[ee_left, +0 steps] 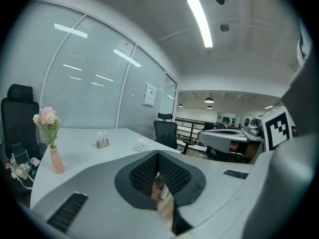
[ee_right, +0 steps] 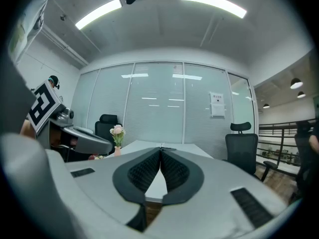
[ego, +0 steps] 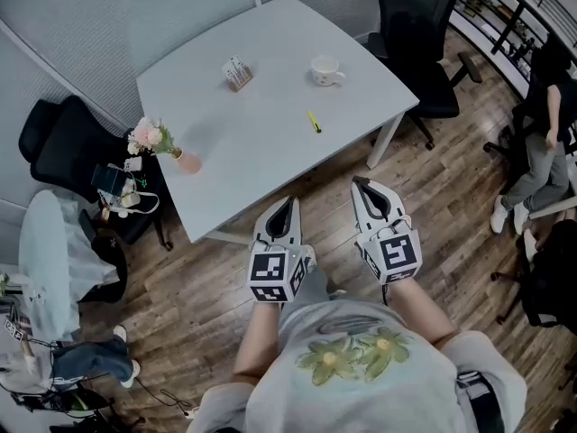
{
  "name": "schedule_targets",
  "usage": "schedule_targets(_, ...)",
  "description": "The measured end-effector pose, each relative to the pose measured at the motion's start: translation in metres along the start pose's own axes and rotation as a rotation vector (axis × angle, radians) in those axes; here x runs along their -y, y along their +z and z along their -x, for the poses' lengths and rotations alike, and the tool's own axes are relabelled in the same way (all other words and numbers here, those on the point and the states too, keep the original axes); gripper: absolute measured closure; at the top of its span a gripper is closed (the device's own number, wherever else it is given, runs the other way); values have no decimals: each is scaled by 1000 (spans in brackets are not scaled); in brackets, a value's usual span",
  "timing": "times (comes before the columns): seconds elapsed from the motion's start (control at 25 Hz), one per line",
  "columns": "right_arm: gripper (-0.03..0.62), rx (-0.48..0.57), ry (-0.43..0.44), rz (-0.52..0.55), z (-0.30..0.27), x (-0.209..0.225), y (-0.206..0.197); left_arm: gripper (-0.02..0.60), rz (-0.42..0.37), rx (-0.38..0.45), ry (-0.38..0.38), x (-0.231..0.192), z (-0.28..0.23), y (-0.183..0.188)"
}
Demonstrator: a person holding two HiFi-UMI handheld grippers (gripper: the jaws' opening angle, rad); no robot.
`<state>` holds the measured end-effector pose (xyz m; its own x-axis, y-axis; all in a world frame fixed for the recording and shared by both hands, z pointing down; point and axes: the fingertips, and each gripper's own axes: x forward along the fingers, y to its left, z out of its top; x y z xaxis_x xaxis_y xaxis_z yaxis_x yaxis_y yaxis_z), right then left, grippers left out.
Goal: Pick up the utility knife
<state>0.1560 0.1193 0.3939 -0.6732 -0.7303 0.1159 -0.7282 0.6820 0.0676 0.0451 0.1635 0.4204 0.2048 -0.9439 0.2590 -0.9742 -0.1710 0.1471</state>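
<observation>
Jaws on the grey left gripper point(ego: 290, 204) and the grey right gripper point(ego: 359, 184) are pressing together on nothing, both hanging side by side above the brown wood floor point(ego: 203, 287). Ahead, the slim yellow utility knife point(ego: 313, 121) is lying untouched on the white surface point(ego: 261, 147), well apart from both. Farther off, a white ceramic cup point(ego: 325, 70) is standing.

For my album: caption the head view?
Left gripper and right gripper, both shut, near white table bearing slim yellow utility knife.

Head view overhead, gripper views seemingly level, all sharing table point(ego: 270, 124)
</observation>
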Motion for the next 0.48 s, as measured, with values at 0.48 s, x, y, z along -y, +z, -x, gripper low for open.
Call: schedule_targets(0.48, 589, 26, -74, 23, -115, 22, 25, 581, -11, 5, -39, -96, -74, 40)
